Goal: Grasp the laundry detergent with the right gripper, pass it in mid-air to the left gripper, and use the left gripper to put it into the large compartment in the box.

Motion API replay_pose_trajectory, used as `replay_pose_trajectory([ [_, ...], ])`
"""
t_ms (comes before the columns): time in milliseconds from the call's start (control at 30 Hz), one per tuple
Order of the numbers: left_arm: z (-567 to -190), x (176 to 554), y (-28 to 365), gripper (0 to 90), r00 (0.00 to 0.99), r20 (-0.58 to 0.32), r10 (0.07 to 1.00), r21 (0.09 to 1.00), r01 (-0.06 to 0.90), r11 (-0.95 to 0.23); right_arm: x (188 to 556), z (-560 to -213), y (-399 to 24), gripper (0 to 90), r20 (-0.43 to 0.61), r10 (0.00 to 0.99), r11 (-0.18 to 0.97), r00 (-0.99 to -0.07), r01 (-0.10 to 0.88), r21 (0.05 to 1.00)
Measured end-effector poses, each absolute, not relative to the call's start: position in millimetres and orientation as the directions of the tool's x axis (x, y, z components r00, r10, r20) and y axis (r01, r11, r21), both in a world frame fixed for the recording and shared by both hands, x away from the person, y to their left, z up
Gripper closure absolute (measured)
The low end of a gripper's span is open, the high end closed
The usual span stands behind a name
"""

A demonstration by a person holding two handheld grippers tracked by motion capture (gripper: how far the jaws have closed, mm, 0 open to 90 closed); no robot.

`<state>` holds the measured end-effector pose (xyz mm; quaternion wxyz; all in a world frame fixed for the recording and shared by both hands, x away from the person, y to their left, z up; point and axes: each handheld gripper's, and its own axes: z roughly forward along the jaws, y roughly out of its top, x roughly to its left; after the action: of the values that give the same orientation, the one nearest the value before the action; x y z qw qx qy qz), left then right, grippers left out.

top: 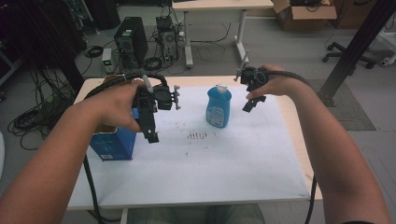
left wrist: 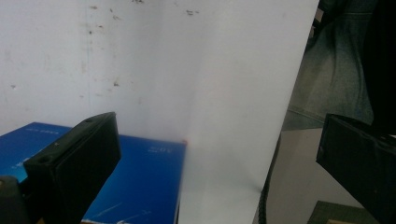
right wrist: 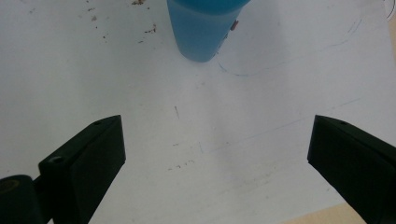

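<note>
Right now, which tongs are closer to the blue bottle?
Right. The right tongs hover open just beside the blue bottle, facing it. The left tongs hang open farther off, over the blue box.

The bottle [top: 218, 107] at the far middle of the desk [top: 289, 135] is translucent light blue, with a white cap and a blue-and-white label. The box [top: 114, 144] at the left is deep blue. A white sheet [top: 224, 163], speckled with small dark marks, covers the pale wood desk. Both hand-held grippers, left [top: 152, 135] and right [top: 250, 105], are black.

A computer tower [top: 131, 41] and cardboard box [top: 303, 14] sit on the floor beyond the table.
</note>
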<state>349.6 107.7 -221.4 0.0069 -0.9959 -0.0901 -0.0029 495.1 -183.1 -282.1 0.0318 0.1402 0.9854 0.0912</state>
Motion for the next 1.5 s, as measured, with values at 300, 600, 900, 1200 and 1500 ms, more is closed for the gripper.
replay_pose_trajectory([
  [300,-241.1,346.5,104.3,0.2,0.987,0.014,0.158,-0.048,0.159,-0.986,495.4,-284.9,-181.2,4.1,-0.036,0.273,0.946,-0.961,0.261,0.192],
  [600,-258.7,346.1,103.8,0.2,0.989,0.025,0.144,-0.059,0.146,-0.988,493.0,-288.5,-180.7,4.2,-0.032,0.28,0.941,-0.959,0.268,0.207],
  [900,-267.4,344.9,101.3,0.2,0.991,0.029,0.129,-0.063,0.131,-0.989,491.0,-295.9,-183.6,4.3,-0.02,0.299,0.926,-0.954,0.285,0.248],
  [1200,-272.1,342.7,99.3,0.2,0.992,0.037,0.118,-0.044,0.12,-0.992,487.0,-303.3,-185.9,4.4,-0.014,0.308,0.905,-0.951,0.288,0.314],
  [1500,-278.0,341.2,101.0,0.2,0.992,0.033,0.119,-0.046,0.12,-0.992,485.7,-313.2,-183.7,4.4,-0.02,0.321,0.891,-0.947,0.295,0.344],
])
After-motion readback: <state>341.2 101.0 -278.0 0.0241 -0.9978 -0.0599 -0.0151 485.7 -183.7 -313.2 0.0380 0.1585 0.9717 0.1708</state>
